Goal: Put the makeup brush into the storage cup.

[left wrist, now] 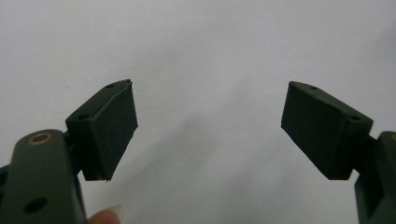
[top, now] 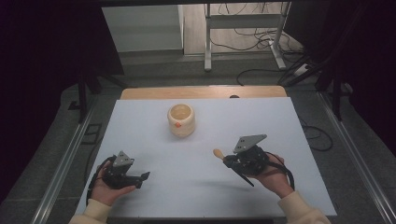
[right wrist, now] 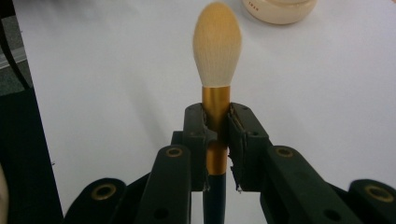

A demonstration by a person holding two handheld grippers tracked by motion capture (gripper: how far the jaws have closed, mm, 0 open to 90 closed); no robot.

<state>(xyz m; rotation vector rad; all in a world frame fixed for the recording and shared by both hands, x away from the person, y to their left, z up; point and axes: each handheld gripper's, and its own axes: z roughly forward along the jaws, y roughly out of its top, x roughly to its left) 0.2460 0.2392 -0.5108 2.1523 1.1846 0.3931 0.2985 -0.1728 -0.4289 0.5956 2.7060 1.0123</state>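
- The right gripper [top: 227,159] holds a makeup brush [right wrist: 215,93]; its jaws are clamped on the gold ferrule, just below the bristle head.
- In the right gripper view the brush's long axis runs straight out along the jaws: the cream bristle tuft stands clear beyond their tips, and the dark handle passes back between them toward the hand.
- In the high view the tuft [top: 218,152] sticks out on the side of the right gripper that faces the middle of the surface [top: 140,121], raised above it, with the dark handle slanting down behind the jaws toward the person.
- The cream-coloured pot [top: 181,119], open at the top with a small orange mark on its side, stands ahead of the right jaws and off to their left, well apart from the bristle tip. In the right gripper view its lower edge [right wrist: 280,11] sits beyond the tuft and slightly to one side.
- The left gripper [top: 144,176] rests low on the near part of the surface, jaws spread wide with nothing between them; the left gripper view has bare white surface past the pads [left wrist: 112,130].
- The right hand is the nearer to the pot and already carries the brush, so the coming move looks to turn on swinging the brush's axis toward the pot's mouth, tip first.
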